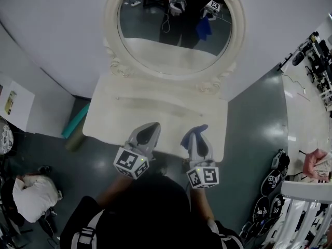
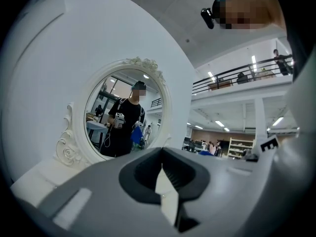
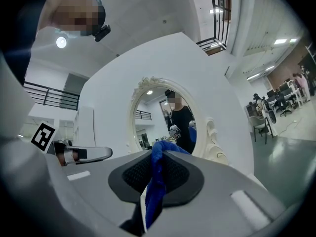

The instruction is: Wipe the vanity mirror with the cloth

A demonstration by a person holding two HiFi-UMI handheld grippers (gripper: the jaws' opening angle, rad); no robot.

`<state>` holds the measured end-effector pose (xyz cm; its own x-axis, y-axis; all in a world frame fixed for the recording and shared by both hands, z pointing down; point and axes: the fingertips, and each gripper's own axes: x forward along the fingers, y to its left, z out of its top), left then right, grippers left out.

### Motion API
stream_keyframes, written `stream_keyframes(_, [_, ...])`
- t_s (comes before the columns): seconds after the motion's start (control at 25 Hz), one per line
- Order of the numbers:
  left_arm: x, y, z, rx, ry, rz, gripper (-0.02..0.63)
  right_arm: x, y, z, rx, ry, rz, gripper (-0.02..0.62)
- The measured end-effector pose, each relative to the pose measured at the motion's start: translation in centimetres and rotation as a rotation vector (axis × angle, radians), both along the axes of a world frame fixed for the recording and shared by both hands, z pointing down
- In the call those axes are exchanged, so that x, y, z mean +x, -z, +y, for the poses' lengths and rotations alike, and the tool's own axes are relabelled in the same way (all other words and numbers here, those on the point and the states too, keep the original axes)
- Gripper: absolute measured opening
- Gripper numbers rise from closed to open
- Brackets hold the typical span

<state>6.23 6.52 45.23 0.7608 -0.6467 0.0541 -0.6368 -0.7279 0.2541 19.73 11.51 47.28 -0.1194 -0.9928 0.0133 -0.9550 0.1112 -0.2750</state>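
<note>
The vanity mirror (image 1: pixel 175 32) stands upright ahead of both claws. Its oval is taller than wide in the gripper views, and its glass faces back at them, reflecting the person. The right claw (image 3: pixel 156 174) is clamped on the blue cloth (image 3: pixel 154 193), which runs as a narrow strip lengthwise between the pads, with a fold poking past the tips toward the mirror. The left claw (image 2: pixel 162 174), just to its left, is closed, its tips seemingly meeting with nothing between them. Both hover over the near edge of the white table (image 1: pixel 155 110) below the mirror.
</note>
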Motion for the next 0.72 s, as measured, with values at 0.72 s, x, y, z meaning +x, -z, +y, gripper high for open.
stream_keyframes(0.72, [0.2, 0.5, -1.4, -0.007, -0.014, 0.006, 0.006, -0.2, 0.5, -1.3, -0.011, 0.010, 0.014, 0.036])
